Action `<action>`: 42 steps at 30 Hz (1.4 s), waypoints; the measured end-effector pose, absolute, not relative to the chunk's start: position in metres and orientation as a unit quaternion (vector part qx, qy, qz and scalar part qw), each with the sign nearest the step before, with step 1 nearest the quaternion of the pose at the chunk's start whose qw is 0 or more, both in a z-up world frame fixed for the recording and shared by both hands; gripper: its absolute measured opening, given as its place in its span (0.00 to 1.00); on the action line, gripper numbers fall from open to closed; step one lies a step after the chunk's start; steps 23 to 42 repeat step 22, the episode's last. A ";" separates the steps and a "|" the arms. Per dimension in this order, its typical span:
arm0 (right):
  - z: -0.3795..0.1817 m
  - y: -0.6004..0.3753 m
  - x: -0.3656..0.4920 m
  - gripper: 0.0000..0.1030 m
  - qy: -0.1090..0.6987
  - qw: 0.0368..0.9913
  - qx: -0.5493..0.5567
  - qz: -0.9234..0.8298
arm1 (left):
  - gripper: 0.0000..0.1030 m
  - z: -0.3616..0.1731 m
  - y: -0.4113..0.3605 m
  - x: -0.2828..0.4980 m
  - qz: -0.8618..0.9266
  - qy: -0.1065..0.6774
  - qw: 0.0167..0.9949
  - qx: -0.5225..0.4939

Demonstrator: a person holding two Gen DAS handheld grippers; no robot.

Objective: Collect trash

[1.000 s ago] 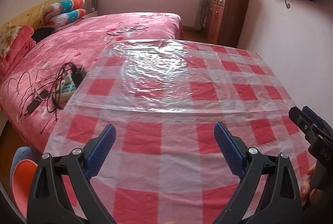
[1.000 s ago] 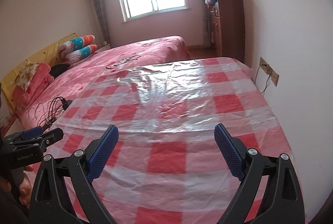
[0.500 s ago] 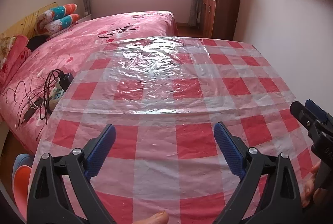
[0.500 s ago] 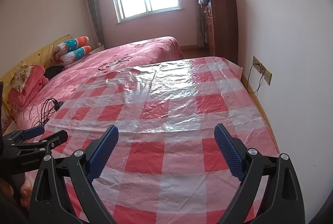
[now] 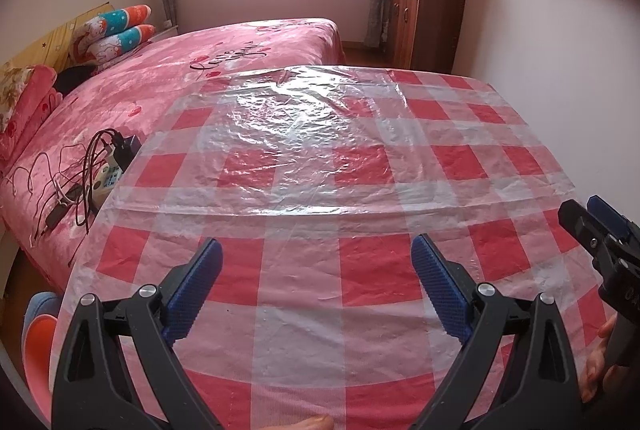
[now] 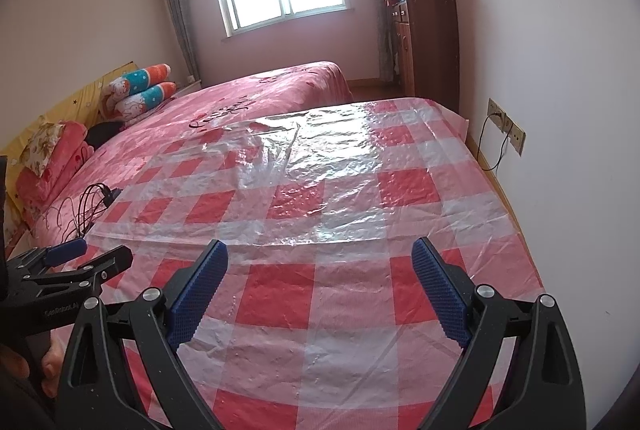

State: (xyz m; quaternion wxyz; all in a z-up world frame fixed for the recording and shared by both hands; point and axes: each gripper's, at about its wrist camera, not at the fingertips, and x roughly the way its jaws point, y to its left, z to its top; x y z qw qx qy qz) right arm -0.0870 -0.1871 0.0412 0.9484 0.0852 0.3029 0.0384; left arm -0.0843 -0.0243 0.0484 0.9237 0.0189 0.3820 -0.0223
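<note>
A red-and-white checked plastic sheet covers a table in front of me; no trash shows on it in either view. My left gripper hangs open over its near edge, nothing between the blue pads. My right gripper is also open and holds nothing, above the sheet's near part. Each gripper shows at the side of the other's view: the right one at the far right, the left one at the lower left, each held by a hand.
A pink bed lies left of the table, with a power strip and tangled black cables near the sheet's left edge. A brown cabinet stands by the window. The right wall carries a socket with a cord.
Both views have tilted up a little and show more of the room. Both grippers stay open and hold nothing.
</note>
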 end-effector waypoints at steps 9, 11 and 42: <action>0.035 -0.185 -0.081 0.89 0.321 0.943 0.084 0.037 | 0.93 0.037 -0.022 -0.078 -0.029 0.390 0.920 0.005; 0.034 -0.186 -0.078 0.89 0.329 0.940 0.084 0.036 | 0.93 0.030 -0.021 -0.072 -0.027 0.402 0.915 0.003; 0.005 -0.178 -0.047 0.91 0.437 0.897 0.064 0.002 | 0.93 0.000 -0.025 -0.034 -0.002 0.453 0.892 0.007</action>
